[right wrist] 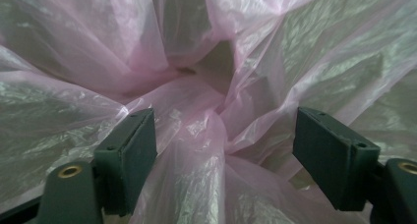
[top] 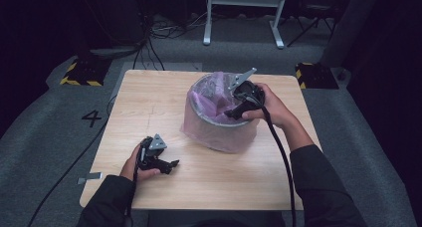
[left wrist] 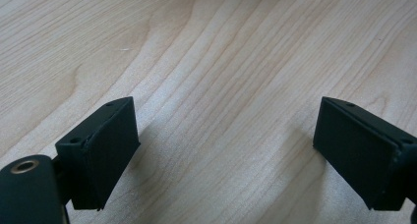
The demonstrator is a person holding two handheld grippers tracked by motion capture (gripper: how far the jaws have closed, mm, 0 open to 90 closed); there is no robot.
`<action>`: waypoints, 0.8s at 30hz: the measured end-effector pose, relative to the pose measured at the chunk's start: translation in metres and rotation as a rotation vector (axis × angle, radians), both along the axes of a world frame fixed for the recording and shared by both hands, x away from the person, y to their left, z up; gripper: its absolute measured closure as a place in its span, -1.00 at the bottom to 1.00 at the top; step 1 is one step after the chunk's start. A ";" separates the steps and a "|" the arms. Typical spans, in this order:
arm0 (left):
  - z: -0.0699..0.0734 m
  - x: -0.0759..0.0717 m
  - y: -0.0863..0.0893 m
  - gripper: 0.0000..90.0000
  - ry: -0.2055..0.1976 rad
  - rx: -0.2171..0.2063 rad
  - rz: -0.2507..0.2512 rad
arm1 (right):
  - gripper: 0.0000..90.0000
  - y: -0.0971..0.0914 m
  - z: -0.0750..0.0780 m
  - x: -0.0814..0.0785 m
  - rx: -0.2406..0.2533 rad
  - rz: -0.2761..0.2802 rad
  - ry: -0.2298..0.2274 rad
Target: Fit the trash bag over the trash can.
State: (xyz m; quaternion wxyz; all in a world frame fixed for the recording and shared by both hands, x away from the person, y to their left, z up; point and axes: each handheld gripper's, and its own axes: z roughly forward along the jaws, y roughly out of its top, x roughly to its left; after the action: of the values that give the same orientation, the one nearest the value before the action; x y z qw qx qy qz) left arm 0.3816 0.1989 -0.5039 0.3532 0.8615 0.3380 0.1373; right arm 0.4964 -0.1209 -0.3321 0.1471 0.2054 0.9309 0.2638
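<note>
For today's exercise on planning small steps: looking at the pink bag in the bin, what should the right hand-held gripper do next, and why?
Probably ease the right hand-held gripper slightly further in and close on the raised fold of the pink bag. Its jaws stand open with crumpled film between them, pads apparently not yet pressing on it.

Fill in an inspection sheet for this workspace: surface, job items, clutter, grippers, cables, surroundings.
Surface: light wooden table, bare grain.
Job's things: round bin lined with a pink plastic bag, crumpled inside and draped over the rim.
Clutter: nothing seen.
Grippers: left gripper open, low over the wood; right gripper open, above the bag's folds.
Cables: black cable trails from the right gripper.
Surroundings: grey carpet, white frame legs, floor number 4.
</note>
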 end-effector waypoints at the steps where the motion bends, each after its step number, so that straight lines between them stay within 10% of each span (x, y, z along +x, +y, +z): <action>1: 0.000 0.000 0.000 -0.78 -0.003 -0.002 0.000 | -0.46 0.001 -0.001 0.001 -0.015 -0.001 0.013; 12: 0.000 0.000 -0.001 -0.78 -0.003 -0.004 -0.008 | -0.47 0.006 -0.004 0.008 -0.082 -0.035 0.092; 24: 0.000 0.000 -0.001 -0.78 0.000 -0.003 -0.016 | -0.43 -0.009 0.007 -0.009 0.118 -0.096 -0.079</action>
State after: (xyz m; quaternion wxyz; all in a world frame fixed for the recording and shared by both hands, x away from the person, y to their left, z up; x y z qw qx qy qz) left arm 0.3817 0.1981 -0.5040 0.3555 0.8636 0.3315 0.1338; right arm 0.4877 -0.1301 -0.3248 0.1838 0.2476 0.8964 0.3185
